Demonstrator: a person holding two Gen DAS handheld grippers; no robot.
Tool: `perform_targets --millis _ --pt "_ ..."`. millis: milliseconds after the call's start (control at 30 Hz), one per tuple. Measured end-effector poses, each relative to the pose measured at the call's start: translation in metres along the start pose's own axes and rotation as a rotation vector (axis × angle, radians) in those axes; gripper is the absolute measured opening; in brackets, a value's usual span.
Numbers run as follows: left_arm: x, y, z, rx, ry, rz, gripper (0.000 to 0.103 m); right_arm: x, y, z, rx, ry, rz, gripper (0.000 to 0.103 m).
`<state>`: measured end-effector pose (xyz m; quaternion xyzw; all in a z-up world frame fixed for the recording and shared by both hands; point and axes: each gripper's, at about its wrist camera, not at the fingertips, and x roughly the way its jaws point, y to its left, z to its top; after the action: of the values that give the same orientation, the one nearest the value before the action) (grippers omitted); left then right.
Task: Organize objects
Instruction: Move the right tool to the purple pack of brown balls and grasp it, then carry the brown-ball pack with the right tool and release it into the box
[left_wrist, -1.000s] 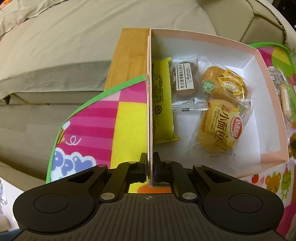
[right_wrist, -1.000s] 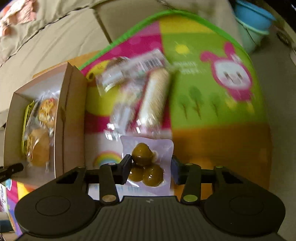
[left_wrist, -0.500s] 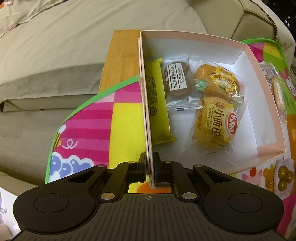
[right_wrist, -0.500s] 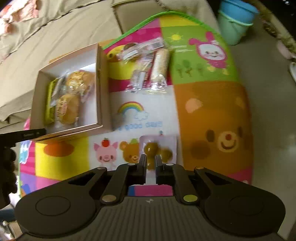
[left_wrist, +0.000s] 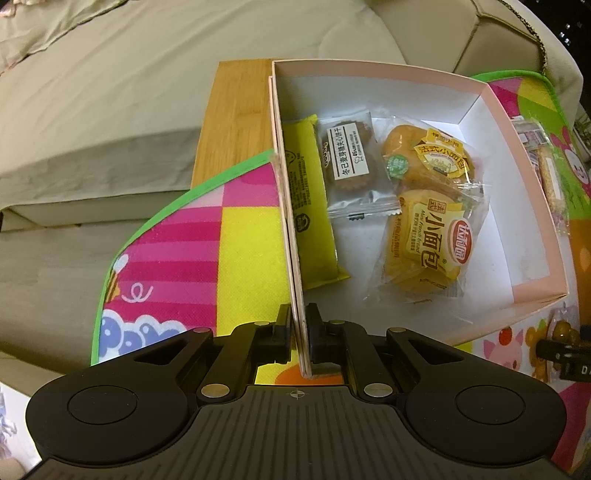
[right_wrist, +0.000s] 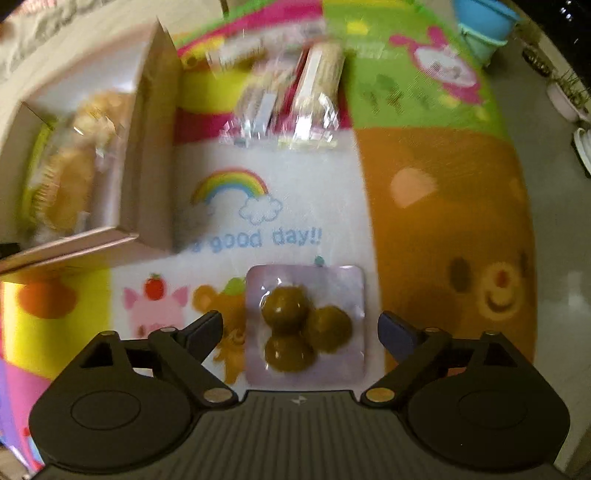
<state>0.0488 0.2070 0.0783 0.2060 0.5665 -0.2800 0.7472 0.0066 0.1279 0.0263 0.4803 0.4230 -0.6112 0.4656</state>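
Observation:
My left gripper (left_wrist: 298, 332) is shut on the near left wall of a pink cardboard box (left_wrist: 524, 155). The box holds a yellow packet (left_wrist: 308, 206), a wrapped brown cookie (left_wrist: 347, 158) and two wrapped small breads (left_wrist: 424, 243). My right gripper (right_wrist: 300, 326) is open, its fingers either side of a clear packet of three brown balls (right_wrist: 304, 325) lying on the colourful mat (right_wrist: 443, 206). The box also shows in the right wrist view (right_wrist: 147, 147), at the left. That packet shows at the right edge of the left wrist view (left_wrist: 561, 328).
Several wrapped snacks (right_wrist: 295, 88) lie on the mat beyond the packet, right of the box. A wooden board (left_wrist: 236, 118) lies under the box's far left corner. Beige bedding (left_wrist: 110, 92) lies behind. Blue and green cups (right_wrist: 480, 26) stand at the far right.
My right gripper opened and dropped close over the ball packet, which now lies on the mat between its fingers. The left gripper still holds the box wall, view shifted slightly.

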Motion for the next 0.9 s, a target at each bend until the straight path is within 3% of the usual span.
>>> perform_targets --millis 33,133,333,533,733,900 --pt "-0.001 -0.001 -0.001 0.003 -0.001 0.002 0.01 0.005 0.003 0.002 -0.016 0.007 -0.016 0.089" --pt "-0.003 0.0 -0.001 0.013 -0.003 0.0 0.01 -0.005 0.01 0.001 -0.064 0.004 0.009 0.06" --pt "-0.005 -0.003 -0.002 0.061 -0.013 0.008 0.01 -0.03 0.011 -0.02 -0.077 0.022 0.024 0.06" --pt "-0.011 0.001 -0.002 0.095 -0.02 -0.006 0.01 -0.105 0.009 -0.032 -0.082 -0.042 0.089 0.06" --pt "-0.013 0.003 -0.002 0.097 -0.019 -0.016 0.01 -0.184 0.022 -0.019 -0.131 -0.146 0.131 0.06" --pt "-0.013 0.005 -0.003 0.085 -0.018 -0.034 0.011 -0.217 0.051 0.008 -0.197 -0.203 0.174 0.06"
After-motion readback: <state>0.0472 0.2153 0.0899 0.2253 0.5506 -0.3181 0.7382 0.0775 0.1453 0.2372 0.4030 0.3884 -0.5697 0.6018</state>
